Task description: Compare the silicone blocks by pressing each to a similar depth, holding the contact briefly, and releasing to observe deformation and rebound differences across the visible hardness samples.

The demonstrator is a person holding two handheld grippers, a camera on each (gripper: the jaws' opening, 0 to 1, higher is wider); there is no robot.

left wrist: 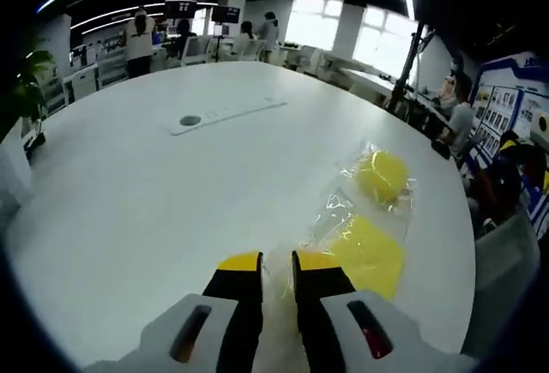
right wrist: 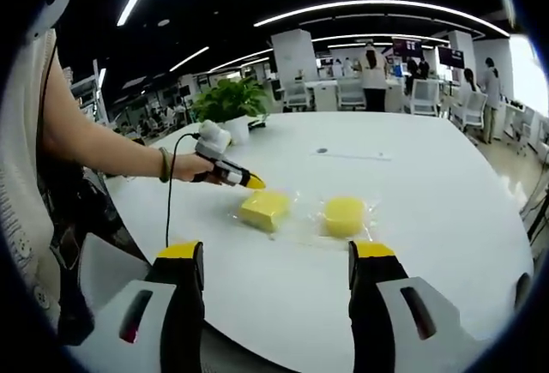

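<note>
Nearest in the left gripper view, the left gripper [left wrist: 276, 263] has its yellow-tipped jaws drawn close together, with only a narrow gap between them, pinching the edge of the clear wrapping around the near yellow silicone block [left wrist: 367, 255]. That block lies just right of the jaw tips on the white table [left wrist: 154, 201]. The second, rounder block [left wrist: 381, 175] lies a little farther off and to the right, in its own crinkled clear bag, close to the first. Far across the table sits a flat white strip with a grey round disc [left wrist: 190, 120].

In the right gripper view, the right gripper [right wrist: 276, 257] hangs near the table's edge with its jaws spread wide and nothing between them. Beyond it, both blocks lie side by side at mid-table, apart from one another, the left one squarer [right wrist: 264, 209] and the right one rounder [right wrist: 344, 216]. A person's hand [right wrist: 190, 167] holds the left gripper from the left side, its tip meeting the squarer block's wrapping. A potted plant [right wrist: 230, 103] stands at the far left of the table.
</note>
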